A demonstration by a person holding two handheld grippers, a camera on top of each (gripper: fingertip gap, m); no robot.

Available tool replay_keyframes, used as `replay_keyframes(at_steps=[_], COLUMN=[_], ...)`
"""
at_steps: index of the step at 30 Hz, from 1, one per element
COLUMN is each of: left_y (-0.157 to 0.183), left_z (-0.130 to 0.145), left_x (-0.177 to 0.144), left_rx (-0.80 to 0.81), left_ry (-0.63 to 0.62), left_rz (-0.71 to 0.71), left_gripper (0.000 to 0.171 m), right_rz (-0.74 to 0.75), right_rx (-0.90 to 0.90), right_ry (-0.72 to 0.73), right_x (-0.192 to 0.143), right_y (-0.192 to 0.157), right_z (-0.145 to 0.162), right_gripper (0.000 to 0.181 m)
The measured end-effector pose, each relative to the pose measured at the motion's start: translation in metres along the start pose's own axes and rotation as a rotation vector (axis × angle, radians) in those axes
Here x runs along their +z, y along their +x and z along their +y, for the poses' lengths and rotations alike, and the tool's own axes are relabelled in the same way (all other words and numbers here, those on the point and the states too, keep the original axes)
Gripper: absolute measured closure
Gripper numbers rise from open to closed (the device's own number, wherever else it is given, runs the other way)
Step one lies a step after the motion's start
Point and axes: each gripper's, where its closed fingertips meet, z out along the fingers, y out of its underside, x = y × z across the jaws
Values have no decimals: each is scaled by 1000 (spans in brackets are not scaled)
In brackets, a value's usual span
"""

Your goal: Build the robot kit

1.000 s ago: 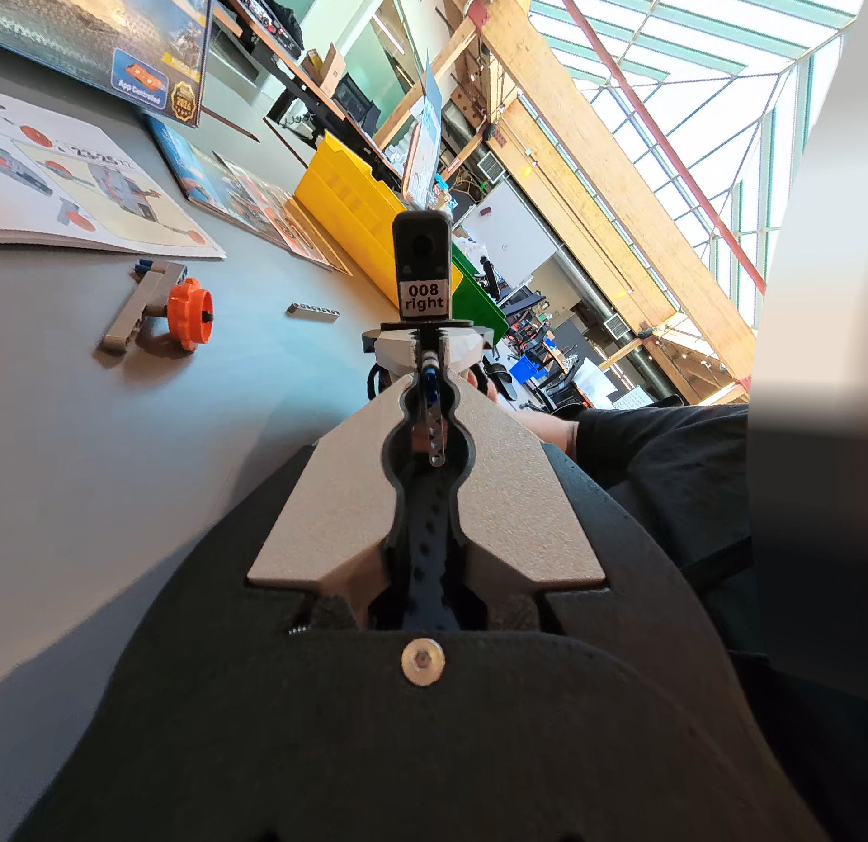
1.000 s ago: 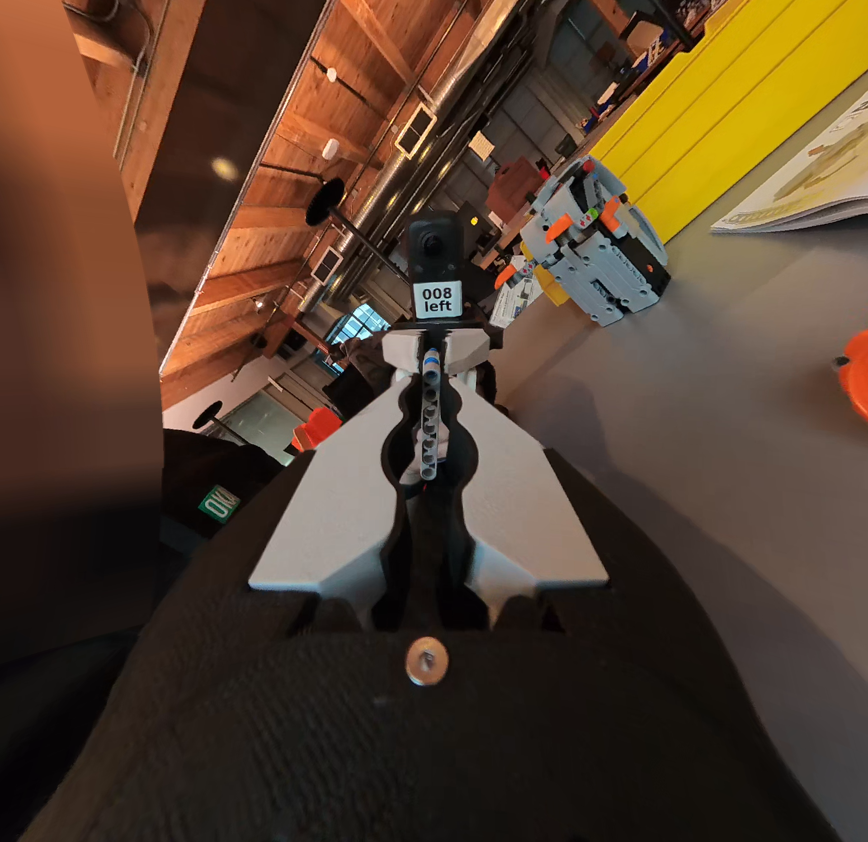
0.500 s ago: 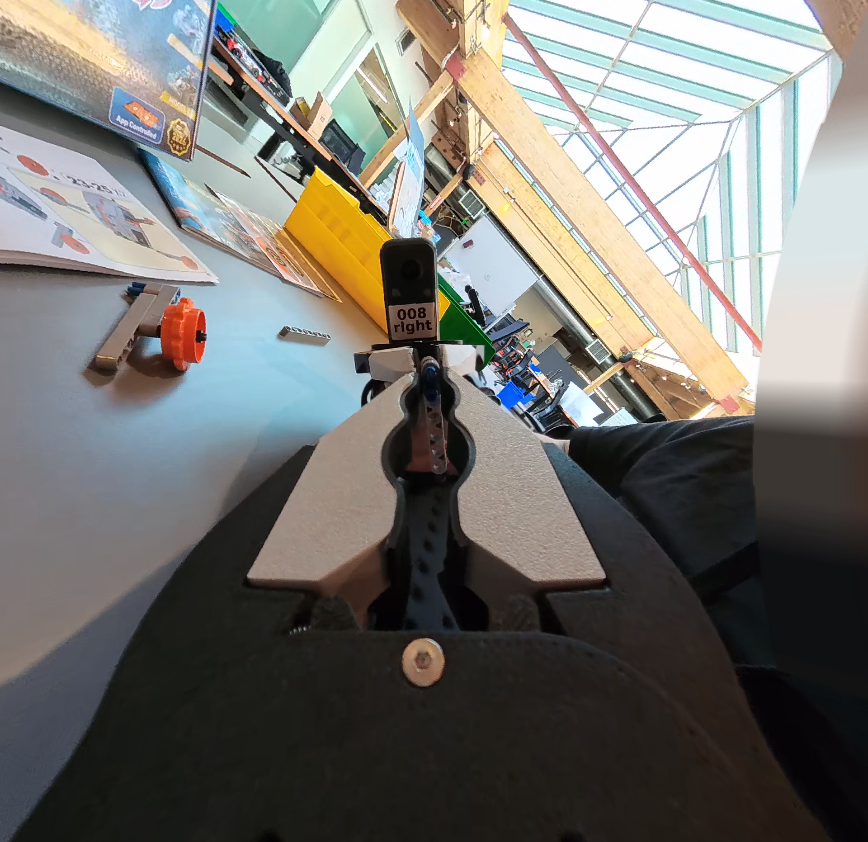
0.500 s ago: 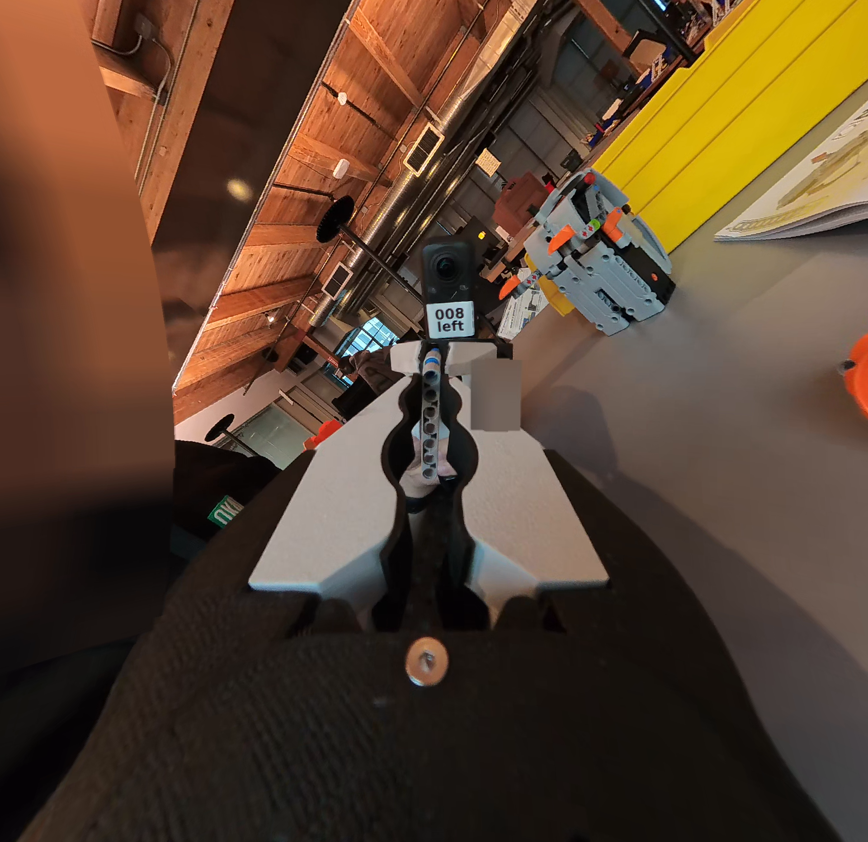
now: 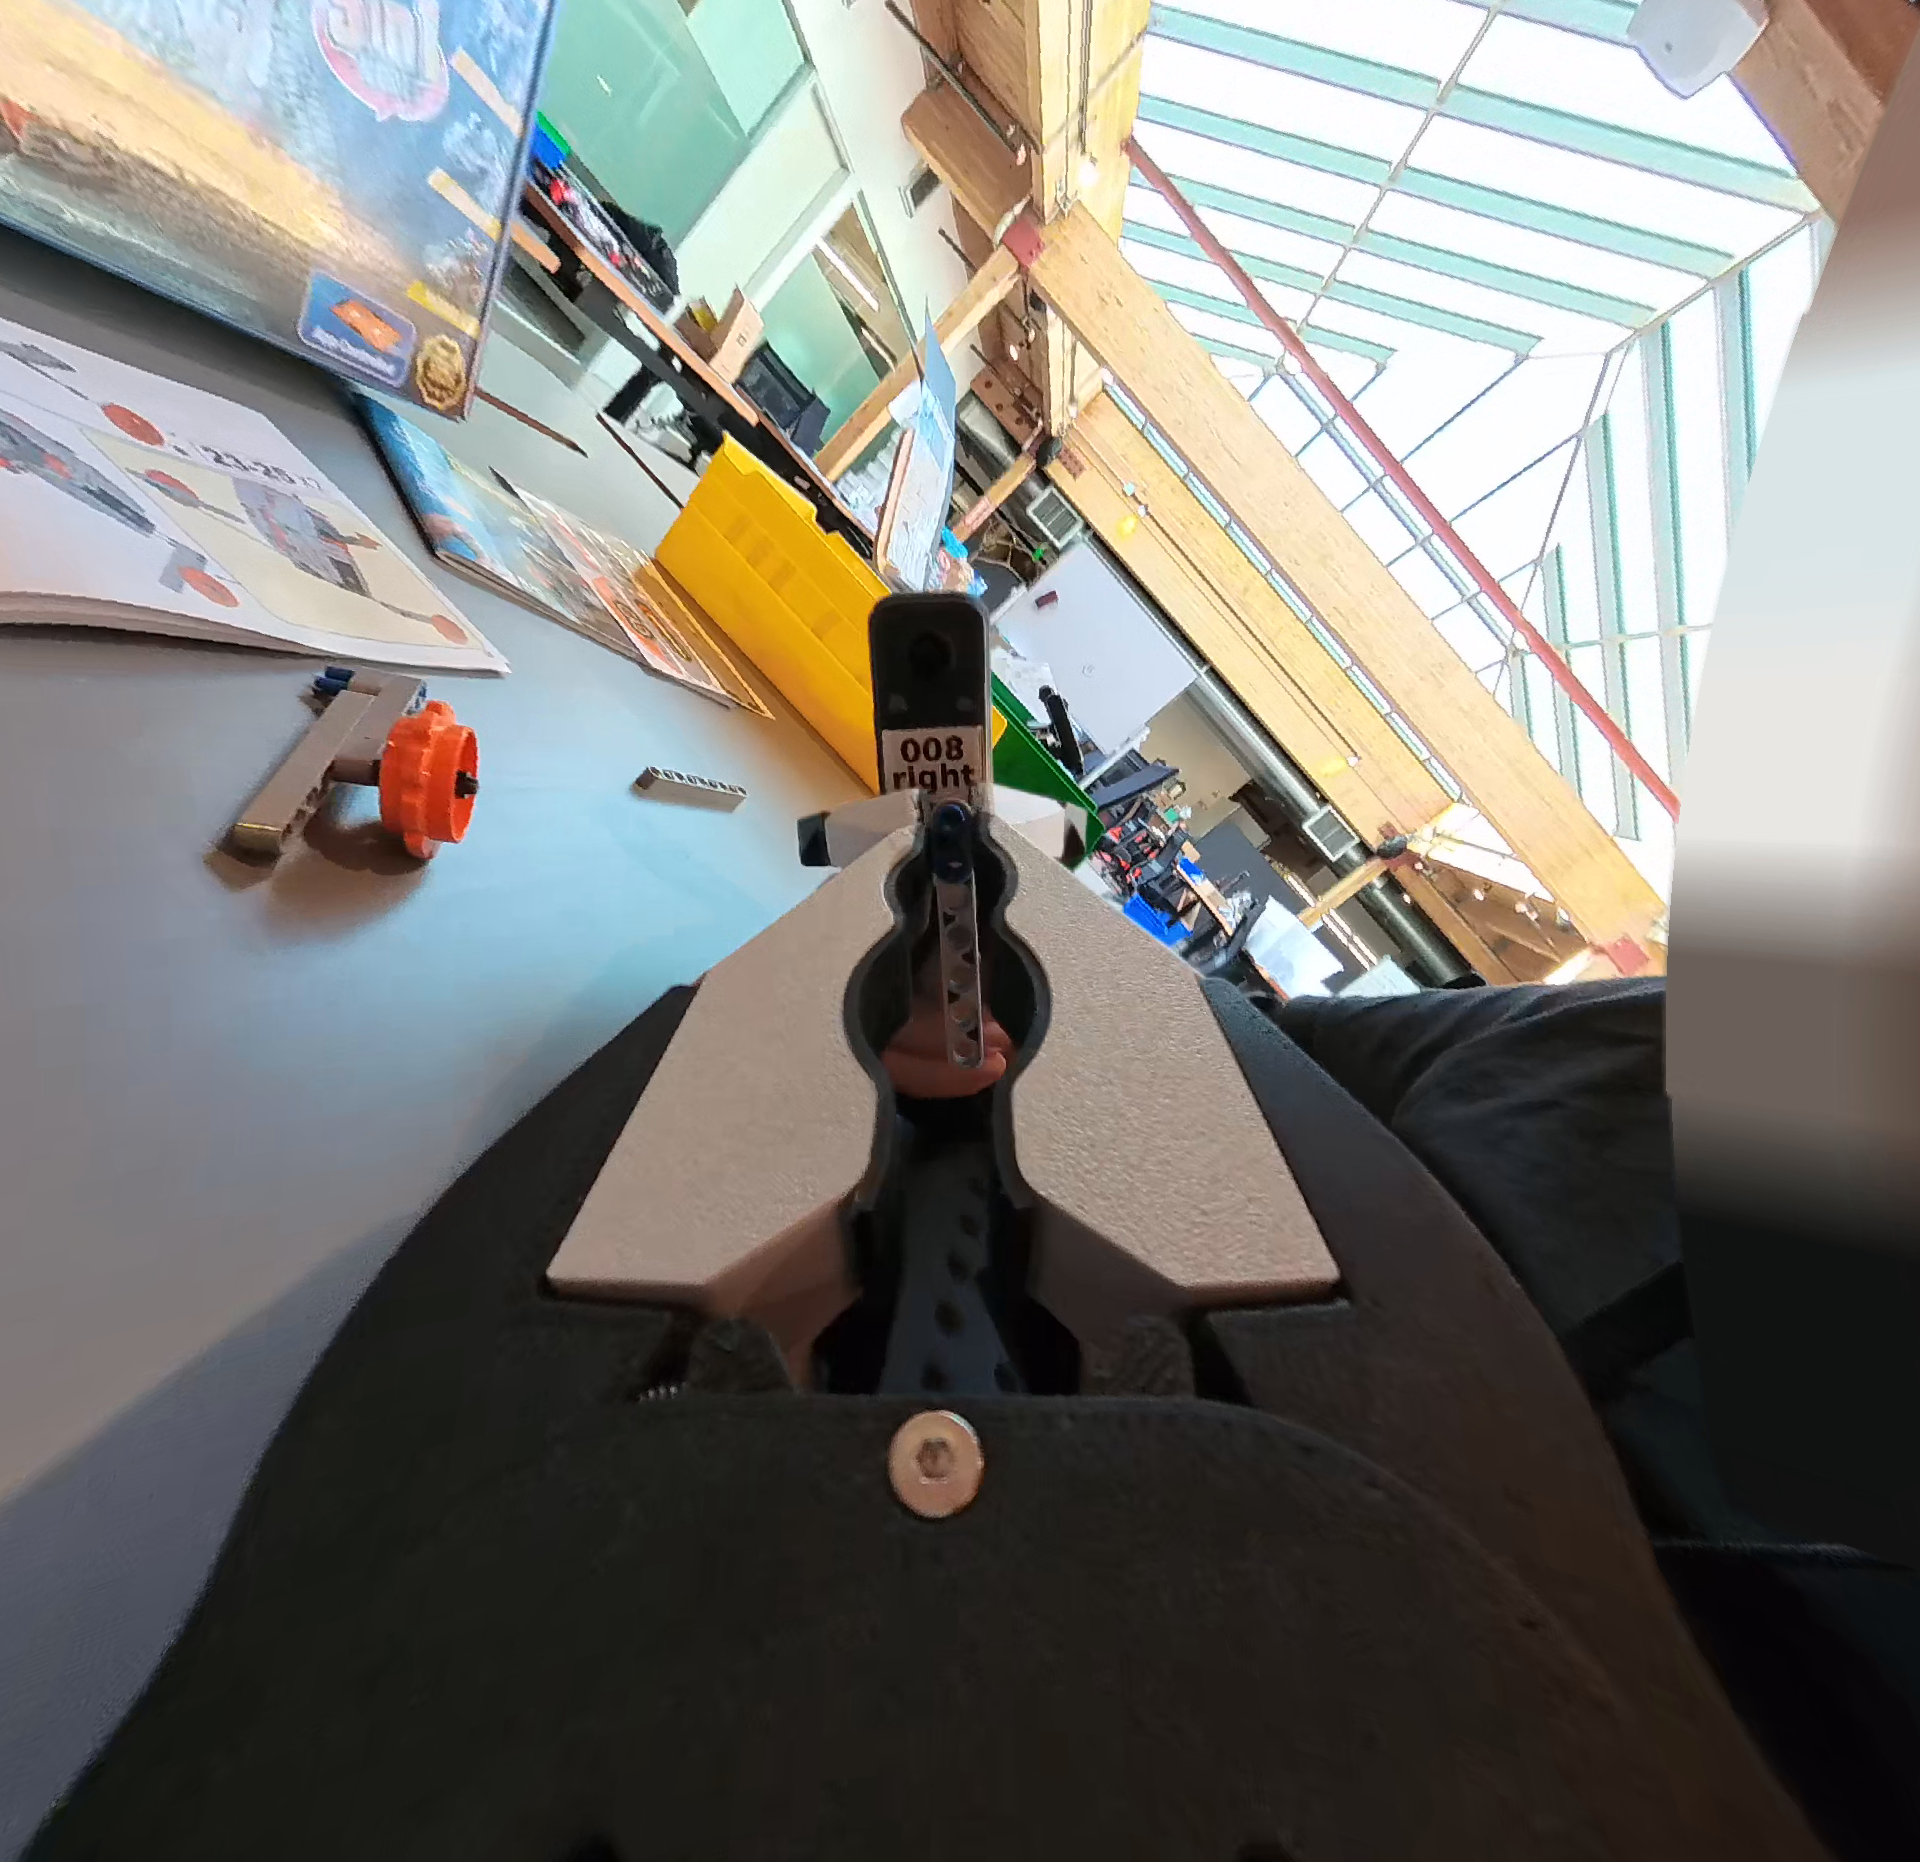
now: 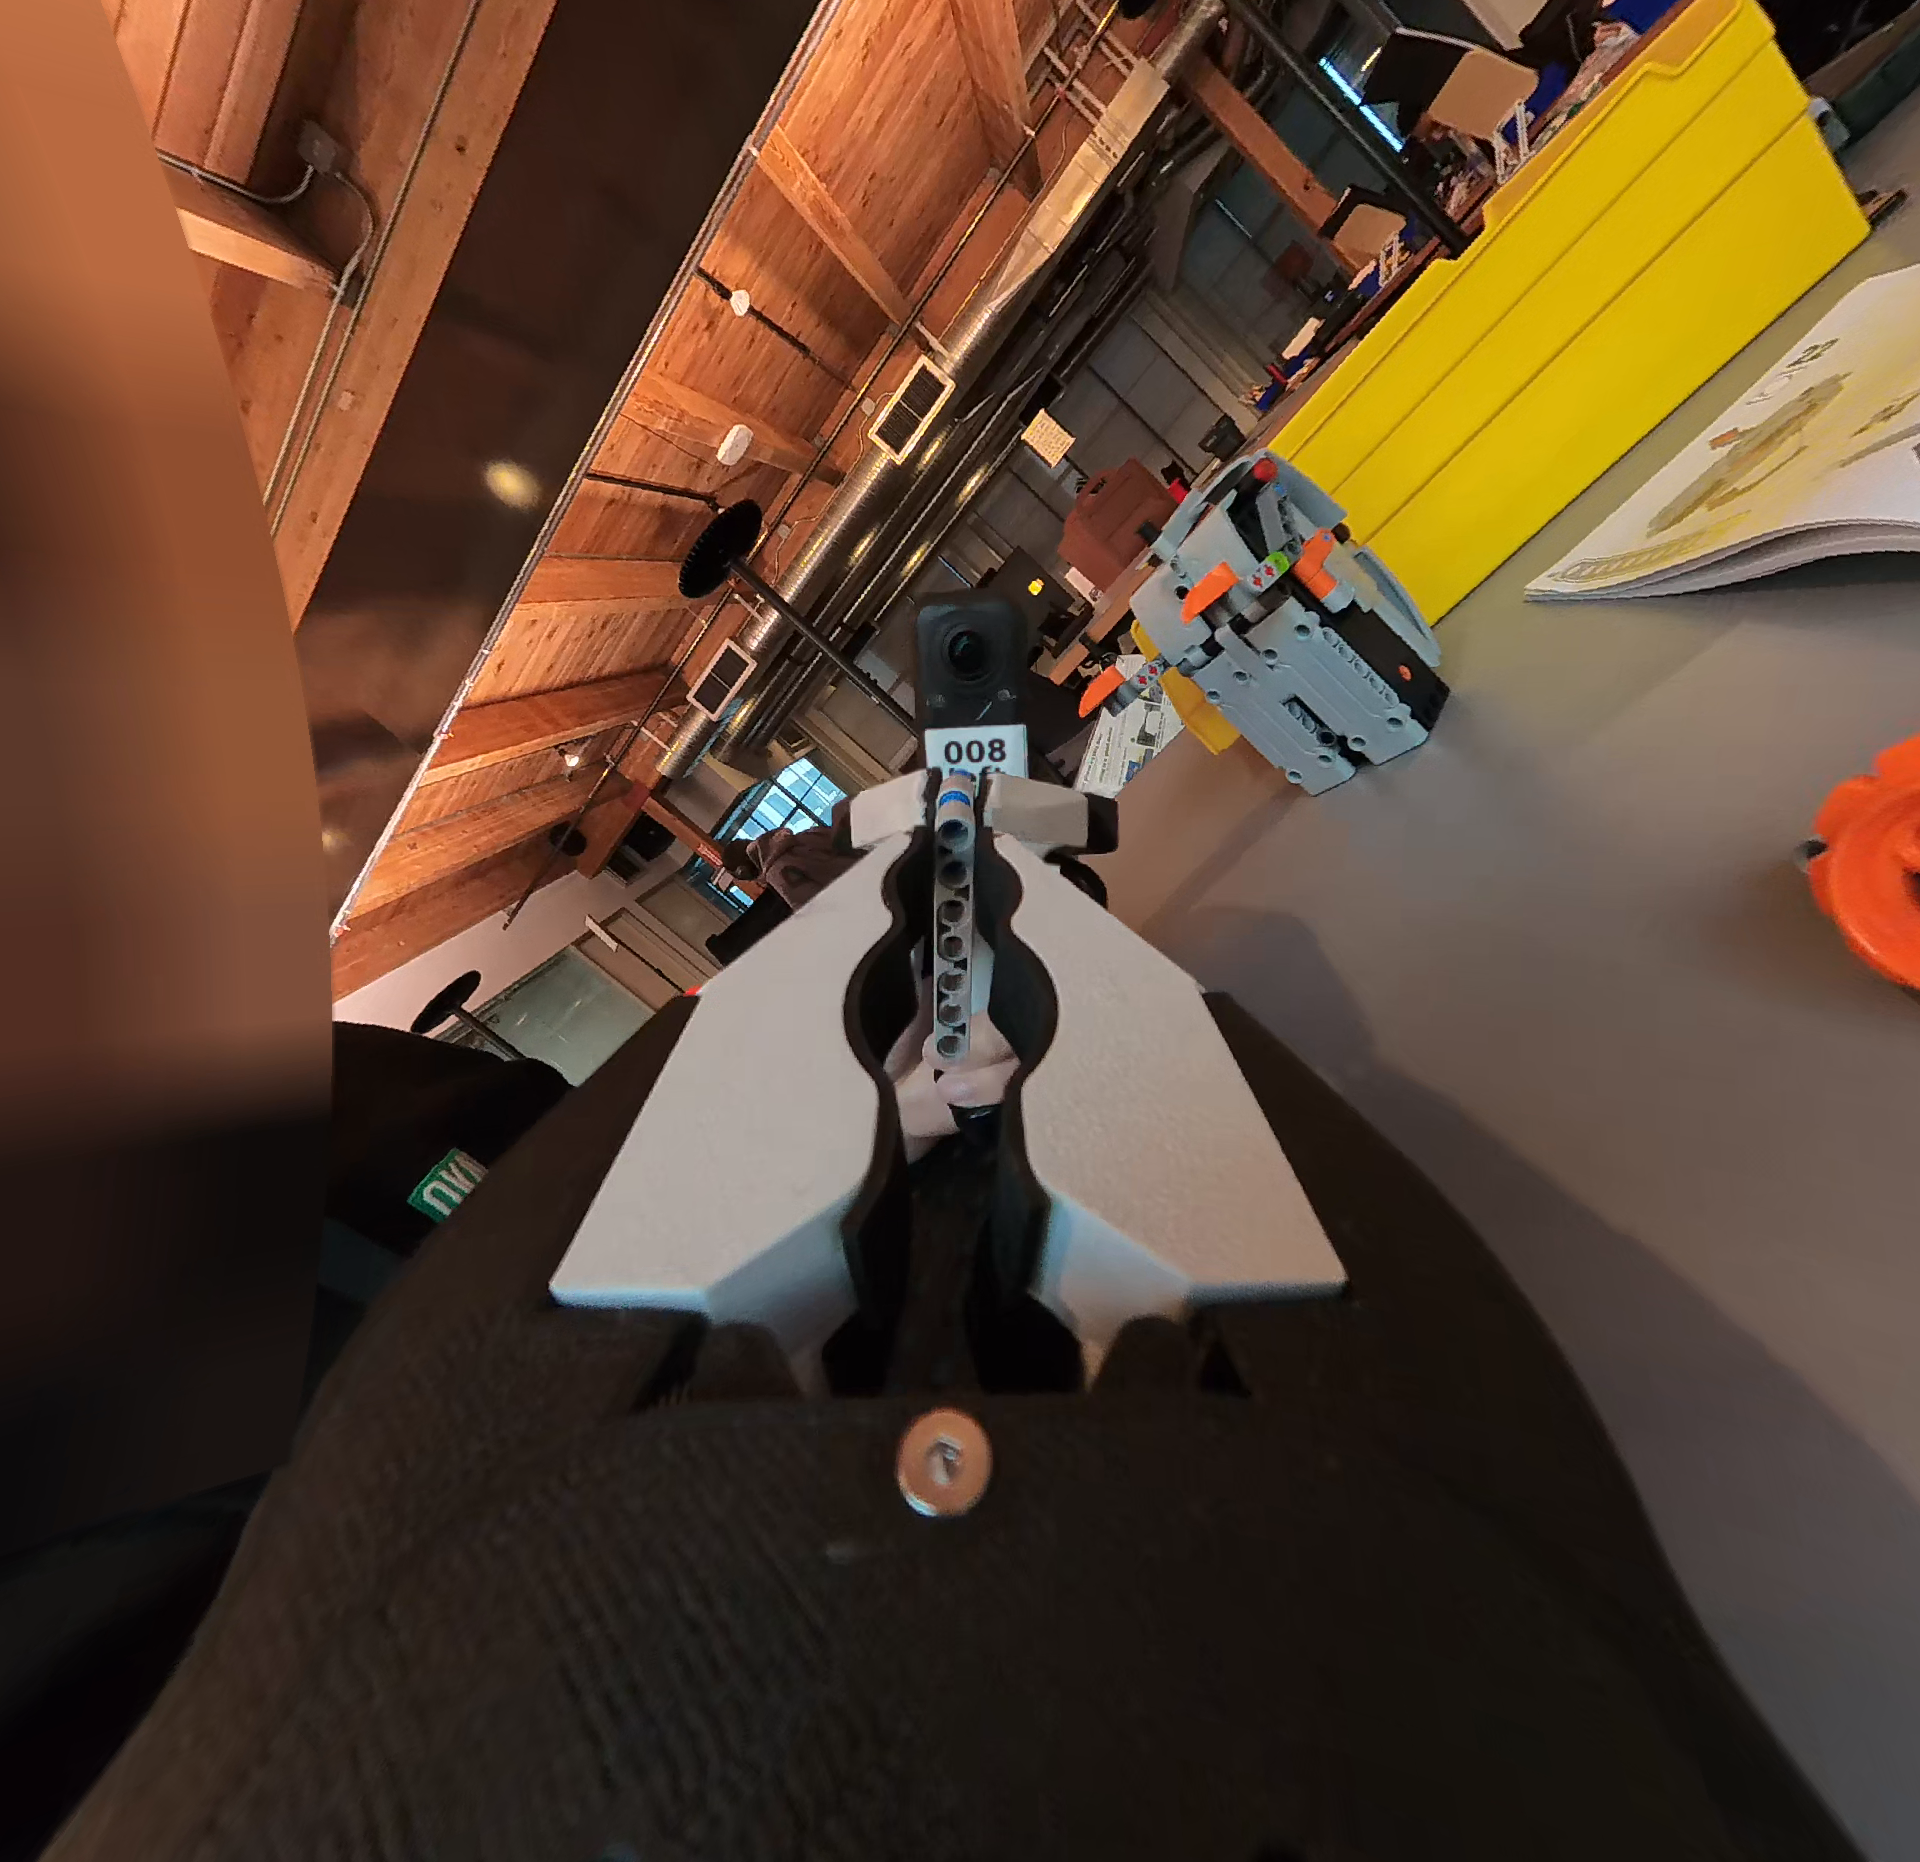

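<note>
My left gripper (image 5: 945,838) is shut on a thin grey holed beam (image 5: 958,965) with a dark blue pin (image 5: 948,825) at its tip. My right gripper (image 6: 951,820) is shut on a grey holed beam (image 6: 951,945) with a pale blue-banded pin (image 6: 954,799) at its end. The two grippers face each other tip to tip above the grey table (image 5: 312,1033). I cannot tell whether both hold the same beam. A fingertip (image 5: 940,1069) shows beneath the beam.
An orange gear on a grey beam (image 5: 416,773) and a small loose grey beam (image 5: 691,786) lie on the table. An open booklet (image 5: 208,534), a picture box (image 5: 260,150) and a yellow bin (image 5: 769,586) stand behind. A grey built model (image 6: 1288,638) sits by the bin. Less than 4 cm separates the two grippers' tips.
The two grippers have drawn closer, tips now meeting. Both stay shut on their beams. The views have tilted a little.
</note>
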Motion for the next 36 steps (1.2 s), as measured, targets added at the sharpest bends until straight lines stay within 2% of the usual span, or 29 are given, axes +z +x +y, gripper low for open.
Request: replay_keyframes(at_steps=[13,18,20,24,26,30,36], left_y=[1,-7,-20,-56,-64,-71,-80], left_z=[5,5,14,46,56,60,72], left_x=[3,-1,-4,-19,-26,-27,-38], left_rx=[-51,-49,-11,153,232,350,407], left_ry=[-32,-56,-162,-571,-739,-880,-1028], left_rz=[24,-47,-155,-468,-563,-659,-742], left_gripper=[167,166,166,166,166,166,166], right_rz=[0,52,136,279,313,323,317], right_rx=[15,-22,-84,-235,-280,-271,-262], right_ry=[-5,-59,-122,-222,-235,-250,-233], right_x=[-1,-6,-14,-37,-45,-49,-50], right_y=[2,6,15,24,25,26,22], right_z=[0,3,3,-8,-12,-11,-14], right_gripper=[176,176,176,176,176,176,176])
